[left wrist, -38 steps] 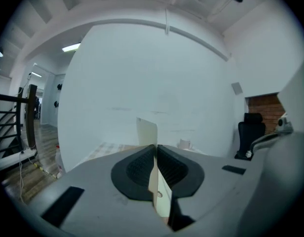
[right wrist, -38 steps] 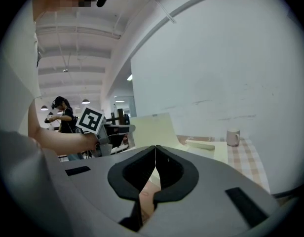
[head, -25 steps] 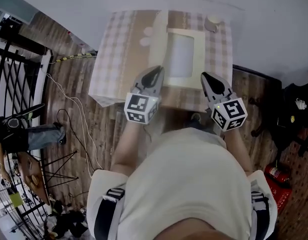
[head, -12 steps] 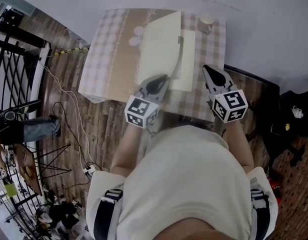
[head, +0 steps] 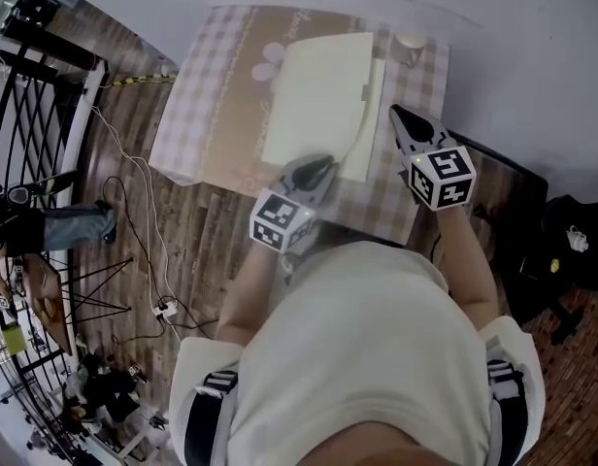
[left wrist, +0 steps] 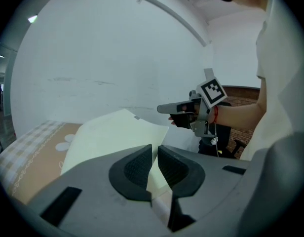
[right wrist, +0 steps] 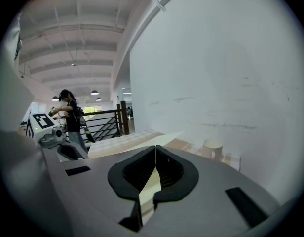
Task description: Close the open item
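A table (head: 207, 115) with a checked cloth stands on a wooden plank floor (head: 134, 221), with its far edge against a white wall (head: 493, 56).

Nearest to the person, the left gripper (head: 314, 170) is at the near edge of the table, and its tip is just at the near short edge of the cream folder (head: 318, 95). Its two fingers stand almost parallel, with only a thin slit between them. Through the slit the cream cover shows, and nothing is clearly clamped.

A little farther, the right gripper (head: 398, 116) is just beside the right long edge of the folder and apart from it. Its fingers are pressed together at the tips and hold nothing.

The folder lies in the middle of the table. Its long axis runs from the person toward the wall, and leans a little to the right at the far end. The cover lies over the lower leaf. Its right long edge looks slightly bowed, and a narrow strip of the lower leaf shows beside it.

At the far right corner of the table a pale cup (head: 409, 49) stands upright, well apart from the folder.
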Motion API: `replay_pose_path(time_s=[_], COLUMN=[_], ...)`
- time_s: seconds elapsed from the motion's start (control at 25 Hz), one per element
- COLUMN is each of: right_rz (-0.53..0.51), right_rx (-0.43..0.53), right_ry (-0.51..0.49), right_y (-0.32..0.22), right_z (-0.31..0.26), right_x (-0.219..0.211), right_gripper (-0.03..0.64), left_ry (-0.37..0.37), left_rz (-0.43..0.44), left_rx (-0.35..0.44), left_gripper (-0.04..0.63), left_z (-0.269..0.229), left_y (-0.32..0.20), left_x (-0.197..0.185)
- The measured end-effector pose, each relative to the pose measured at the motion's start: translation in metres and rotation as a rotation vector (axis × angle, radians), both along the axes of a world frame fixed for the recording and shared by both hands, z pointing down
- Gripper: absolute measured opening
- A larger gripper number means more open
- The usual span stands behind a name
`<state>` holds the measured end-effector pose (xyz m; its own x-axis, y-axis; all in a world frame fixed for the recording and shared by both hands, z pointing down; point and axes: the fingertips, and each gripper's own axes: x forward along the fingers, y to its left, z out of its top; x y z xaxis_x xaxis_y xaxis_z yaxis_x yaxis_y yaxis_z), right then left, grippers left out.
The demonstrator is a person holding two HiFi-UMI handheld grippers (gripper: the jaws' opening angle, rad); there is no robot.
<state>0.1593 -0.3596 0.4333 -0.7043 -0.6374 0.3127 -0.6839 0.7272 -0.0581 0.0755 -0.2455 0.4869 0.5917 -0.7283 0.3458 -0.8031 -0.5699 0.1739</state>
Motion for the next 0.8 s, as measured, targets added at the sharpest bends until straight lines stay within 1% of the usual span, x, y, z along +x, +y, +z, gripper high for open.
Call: replay_pose_path(time_s=[0.12, 0.24, 0.4, 0.52, 0.6, 0.8], right_rz=[-0.03, -0.062, -0.1, -0.13, -0.149, -0.169], right_rx=[-0.008, -0.014, -0.043, -0.073, -0.092, -0.127], right_ry=[0.02, 0.058, 0.114, 0.16, 0.193, 0.261], right_y=[-0.014, -0.028, -0.042, -0.045, -0.045, -0.041], right_z=[0.008, 0.018, 0.039, 0.059, 0.073, 0.102], right_x=[-0.008, -0.018, -0.033, -0.043, -0.048, -0.051], right_gripper=[0.0, 0.001, 0.002, 0.0, 0.0, 0.001], left_ry=[-0.026, -0.021, -0.032, -0.025, -0.021, -0.033], left_rz=[0.018, 0.03, 0.044, 0.049, 0.054, 0.064], left_rx=[-0.034, -0.051, -0.099, -0.105, -0.128, -0.153], left_gripper=[0.028, 0.031, 0.035, 0.037, 0.039, 0.043], left_z=[0.016, 0.023, 0.037, 0.041, 0.043, 0.053], left_y=[0.002, 0.0, 0.002, 0.002, 0.002, 0.002], left_x=[0.007, 0.013, 0.017, 0.02, 0.023, 0.025])
